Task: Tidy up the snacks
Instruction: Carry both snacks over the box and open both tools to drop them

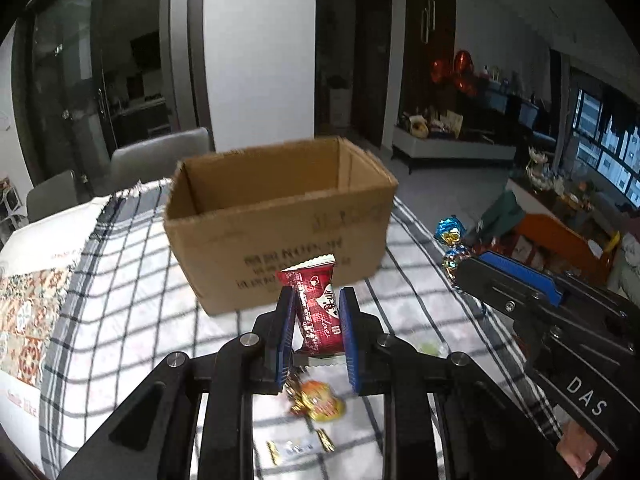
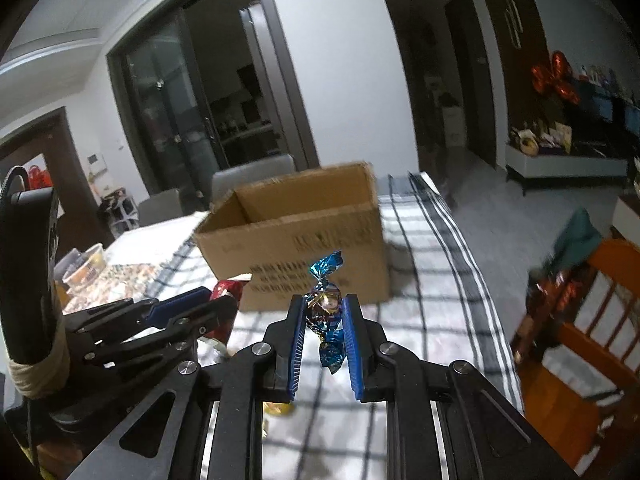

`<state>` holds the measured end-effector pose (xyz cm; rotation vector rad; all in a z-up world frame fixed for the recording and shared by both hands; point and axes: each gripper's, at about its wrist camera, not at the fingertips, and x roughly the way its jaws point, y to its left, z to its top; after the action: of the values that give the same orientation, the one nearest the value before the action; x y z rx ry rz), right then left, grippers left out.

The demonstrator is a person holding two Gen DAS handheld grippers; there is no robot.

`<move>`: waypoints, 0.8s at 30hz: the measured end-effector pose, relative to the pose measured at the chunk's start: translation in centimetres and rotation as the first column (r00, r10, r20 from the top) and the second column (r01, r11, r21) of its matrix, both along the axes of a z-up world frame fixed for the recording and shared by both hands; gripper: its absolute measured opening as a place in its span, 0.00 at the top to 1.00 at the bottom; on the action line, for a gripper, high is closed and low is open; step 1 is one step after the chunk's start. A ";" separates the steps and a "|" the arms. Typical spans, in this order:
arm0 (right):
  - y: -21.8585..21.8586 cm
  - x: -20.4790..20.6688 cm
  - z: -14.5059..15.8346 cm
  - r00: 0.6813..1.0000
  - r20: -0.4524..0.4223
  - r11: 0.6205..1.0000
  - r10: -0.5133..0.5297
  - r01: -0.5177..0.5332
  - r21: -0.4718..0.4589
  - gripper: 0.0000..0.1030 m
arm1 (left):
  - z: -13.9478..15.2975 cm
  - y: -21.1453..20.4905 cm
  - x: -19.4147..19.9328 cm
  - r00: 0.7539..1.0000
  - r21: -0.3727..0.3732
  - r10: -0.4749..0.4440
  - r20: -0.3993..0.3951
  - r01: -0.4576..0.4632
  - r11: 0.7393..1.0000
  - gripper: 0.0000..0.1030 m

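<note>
An open cardboard box (image 1: 280, 220) stands on the checked tablecloth (image 1: 120, 288), just ahead of both grippers; it also shows in the right wrist view (image 2: 296, 236). My left gripper (image 1: 317, 298) is shut on a red snack packet (image 1: 318, 312), held above the table short of the box. My right gripper (image 2: 324, 306) is shut on a blue foil-wrapped candy (image 2: 326, 312), also short of the box. In the left wrist view the right gripper (image 1: 452, 264) with the blue candy (image 1: 452, 236) is at the right. In the right wrist view the left gripper (image 2: 228, 300) with the red packet (image 2: 226, 290) is at the left.
An orange-gold wrapped snack (image 1: 320, 400) and small flat wrappers (image 1: 300, 446) lie on the cloth below my left gripper. A clear container (image 2: 84, 268) sits at the table's left. Grey chairs (image 1: 160, 160) stand behind the table, a wooden chair (image 2: 592, 320) at the right edge.
</note>
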<state>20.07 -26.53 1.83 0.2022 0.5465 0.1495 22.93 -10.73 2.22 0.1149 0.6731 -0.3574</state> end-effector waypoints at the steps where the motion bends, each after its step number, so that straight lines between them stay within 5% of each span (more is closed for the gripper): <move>1: 0.3 0.2 0.4 1.000 0.009 1.000 0.007 -0.007 -0.005 0.80 | 0.3 0.3 0.3 1.000 -0.005 0.003 0.005 -0.003 1.000 0.78; 24: 2.8 11.7 2.9 0.996 0.053 0.996 0.073 -0.070 -0.054 0.80 | 3.0 1.9 10.7 1.000 0.001 -0.006 0.028 0.006 1.000 0.78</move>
<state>31.82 -23.74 4.72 0.1278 0.5026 0.2099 33.61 -8.86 5.23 0.1224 0.6450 -0.3605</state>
